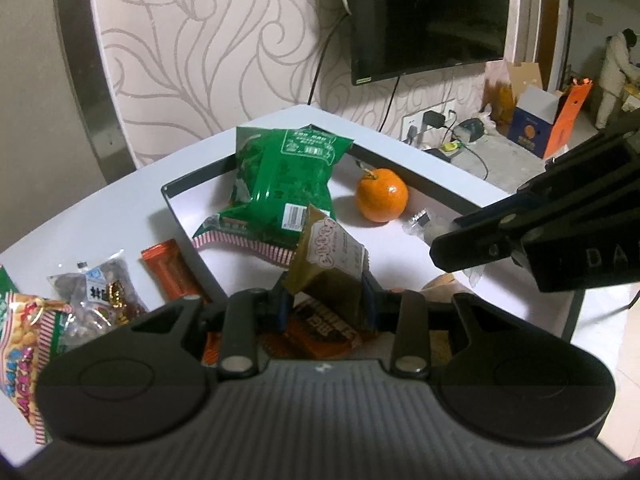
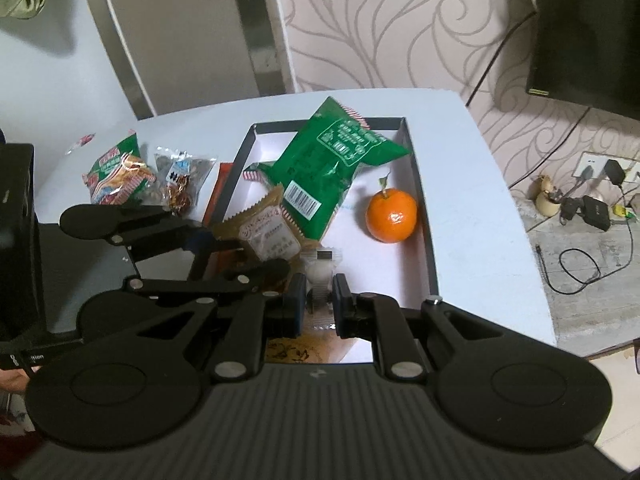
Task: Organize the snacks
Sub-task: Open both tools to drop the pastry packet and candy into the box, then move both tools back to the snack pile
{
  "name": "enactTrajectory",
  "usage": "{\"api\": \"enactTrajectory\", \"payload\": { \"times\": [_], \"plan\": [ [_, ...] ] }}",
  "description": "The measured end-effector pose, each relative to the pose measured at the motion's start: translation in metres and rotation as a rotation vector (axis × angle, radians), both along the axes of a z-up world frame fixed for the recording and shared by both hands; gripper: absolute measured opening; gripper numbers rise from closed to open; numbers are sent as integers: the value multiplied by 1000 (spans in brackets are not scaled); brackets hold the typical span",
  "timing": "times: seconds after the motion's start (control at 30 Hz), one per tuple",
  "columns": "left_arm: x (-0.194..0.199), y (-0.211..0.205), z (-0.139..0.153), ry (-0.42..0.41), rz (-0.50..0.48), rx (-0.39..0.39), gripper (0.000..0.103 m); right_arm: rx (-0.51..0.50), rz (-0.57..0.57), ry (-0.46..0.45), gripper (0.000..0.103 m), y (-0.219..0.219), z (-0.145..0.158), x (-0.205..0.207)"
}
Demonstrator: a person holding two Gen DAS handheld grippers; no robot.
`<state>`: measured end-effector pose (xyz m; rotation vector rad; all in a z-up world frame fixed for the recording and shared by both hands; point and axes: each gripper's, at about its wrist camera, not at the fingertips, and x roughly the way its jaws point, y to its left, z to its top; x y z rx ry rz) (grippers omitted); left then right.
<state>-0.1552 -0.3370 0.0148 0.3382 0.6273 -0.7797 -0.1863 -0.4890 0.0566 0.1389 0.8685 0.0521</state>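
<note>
Left hand-held gripper (image 1: 326, 306) clamps brown packet (image 1: 330, 258) over tray (image 1: 188, 216).

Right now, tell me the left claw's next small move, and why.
Probably open the left claw and drop the brown packet it holds: the packet already hangs over the tray, beside the green bag and the orange.
</note>
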Motion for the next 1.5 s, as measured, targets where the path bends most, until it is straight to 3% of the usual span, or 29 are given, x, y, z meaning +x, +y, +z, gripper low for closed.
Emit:
{"api": "enactTrajectory", "payload": {
  "times": [0.37, 0.4, 0.47, 0.5, 0.67, 1.17, 1.5],
  "plan": [
    [-8, 4, 10, -2, -64, -42, 42, 23, -106, -16, 18, -1, 8, -14],
    [-8, 5, 11, -3, -70, -45, 46, 26, -115, -19, 21, 0, 9, -15],
    [-11, 7, 13, -10, -75, -50, 52, 35, -138, -22, 47, 0, 10, -18],
    [-11, 8, 14, -13, -78, -56, 55, 44, -151, -27, 52, 1, 11, -20],
    [-13, 15, 18, -21, -97, -75, 56, 75, -189, -47, 64, 6, 14, -28],
    [-13, 45, 32, -4, -101, -166, 56, 100, -264, -82, 74, 27, 30, -40],
    [-14, 79, 43, -52, -82, -216, 56, 101, -261, -111, 77, 44, 43, -43]
  ]
}}
